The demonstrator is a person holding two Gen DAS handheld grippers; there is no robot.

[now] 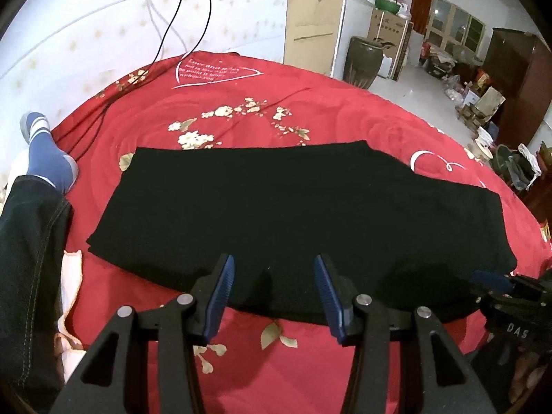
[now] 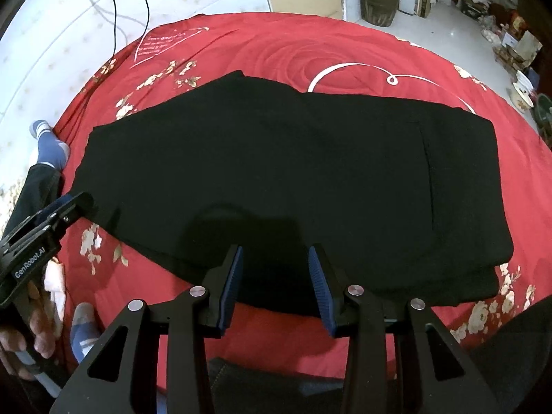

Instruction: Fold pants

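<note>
With the black pants (image 1: pixel 283 220) already folded lengthwise on the red bedspread (image 1: pixel 310 110), both grippers hover empty at the near edge: left gripper (image 1: pixel 274 296) spread wide, right gripper (image 2: pixel 274 288) partly open. Crosswise folds remain, I'd say.

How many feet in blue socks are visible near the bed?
2. One blue-socked foot lies at the left edge of the red bedspread, beyond the black pants; another is nearer, at lower left.
</note>
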